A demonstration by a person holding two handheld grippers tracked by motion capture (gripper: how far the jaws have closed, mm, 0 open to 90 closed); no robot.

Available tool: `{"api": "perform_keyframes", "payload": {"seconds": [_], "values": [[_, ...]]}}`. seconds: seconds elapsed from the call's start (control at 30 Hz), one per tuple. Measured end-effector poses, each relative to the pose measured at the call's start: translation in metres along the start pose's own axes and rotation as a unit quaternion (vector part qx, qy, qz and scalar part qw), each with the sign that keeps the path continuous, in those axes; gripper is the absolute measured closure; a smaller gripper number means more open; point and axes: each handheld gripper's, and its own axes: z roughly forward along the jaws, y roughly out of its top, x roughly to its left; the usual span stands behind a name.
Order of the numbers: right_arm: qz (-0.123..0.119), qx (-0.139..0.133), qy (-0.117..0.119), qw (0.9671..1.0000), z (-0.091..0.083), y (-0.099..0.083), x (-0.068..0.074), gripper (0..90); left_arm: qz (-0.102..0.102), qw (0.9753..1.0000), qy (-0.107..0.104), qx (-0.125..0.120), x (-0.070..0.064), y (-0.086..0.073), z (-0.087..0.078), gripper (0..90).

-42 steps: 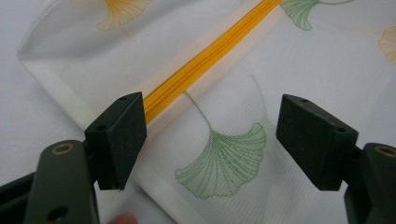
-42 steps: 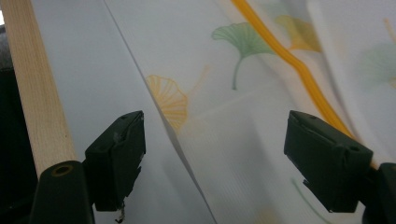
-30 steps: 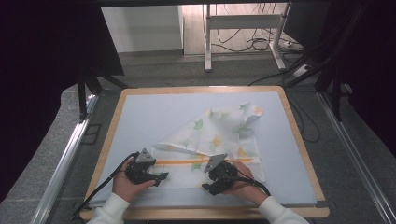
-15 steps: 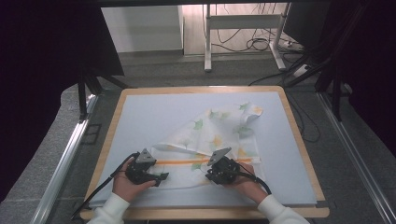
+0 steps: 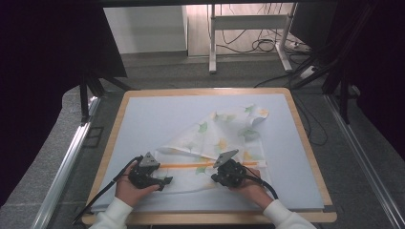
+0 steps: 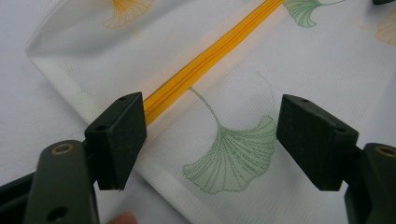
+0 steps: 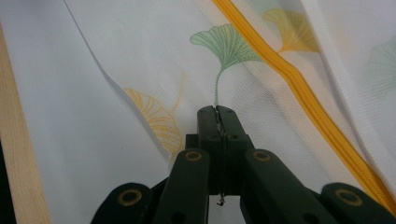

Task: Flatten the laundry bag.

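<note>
Grippers low over a leaf-printed cloth [image 5: 217, 143] at the table's [image 5: 143, 114] near edge.

Left gripper [image 6: 210, 140] is spread wide above a green leaf print, beside the yellow zipper [image 6: 205, 60]. Right gripper [image 7: 217, 112] is pressed together, seemingly pinching the cloth, though the fabric between its jaws is hard to see.

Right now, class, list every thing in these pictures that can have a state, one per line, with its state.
Cloth: white leaf print, lying rumpled and partly folded on the table.
Orange zip: closed along the stretch in view.
Left gripper: jaws open, over the cloth's edge.
Right gripper: jaws shut on the cloth.
</note>
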Motion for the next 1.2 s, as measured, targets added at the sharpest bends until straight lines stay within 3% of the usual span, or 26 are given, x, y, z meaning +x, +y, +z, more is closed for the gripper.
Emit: {"api": "perform_keyframes", "payload": {"seconds": [0.23,0.47,0.9,0.93,0.97,1.03,1.07,1.1,1.2], "values": [[-0.007,-0.013,0.017,0.9998,-0.010,0.000,0.009,89.6,-0.001,0.9999,0.004,-0.014,0.000,0.001,-0.004,24.6],[-0.023,-0.015,0.040,0.9988,-0.023,-0.010,0.033,89.6,-0.006,0.9996,0.001,-0.027,-0.001,0.001,-0.008,24.6],[-0.026,-0.002,0.054,0.9982,-0.015,-0.019,0.036,89.2,0.003,0.9998,-0.004,-0.022,-0.008,0.003,-0.005,26.5],[-0.027,-0.007,0.060,0.9978,-0.015,-0.020,0.034,82.3,0.008,0.9997,-0.006,-0.022,-0.010,0.004,-0.004,28.5],[-0.027,-0.007,0.060,0.9978,-0.015,-0.020,0.034,82.3,0.008,0.9997,-0.006,-0.022,-0.010,0.004,-0.004,31.4],[-0.024,-0.019,0.054,0.9981,-0.017,-0.021,0.033,68.9,0.017,0.9996,-0.007,-0.021,-0.014,0.005,-0.004,34.0],[-0.018,-0.023,0.050,0.9983,-0.019,-0.021,0.032,68.3,0.020,0.9996,-0.007,-0.020,-0.015,0.006,-0.004,37.3],[-0.009,-0.037,0.040,0.9985,-0.022,-0.021,0.026,63.6,0.027,0.9994,-0.009,-0.018,-0.018,0.008,-0.002,46.2],[0.007,-0.039,0.023,0.9989,-0.023,-0.023,0.022,60.6,0.028,0.9994,-0.013,-0.018,-0.020,0.011,-0.001,58.0]]}}
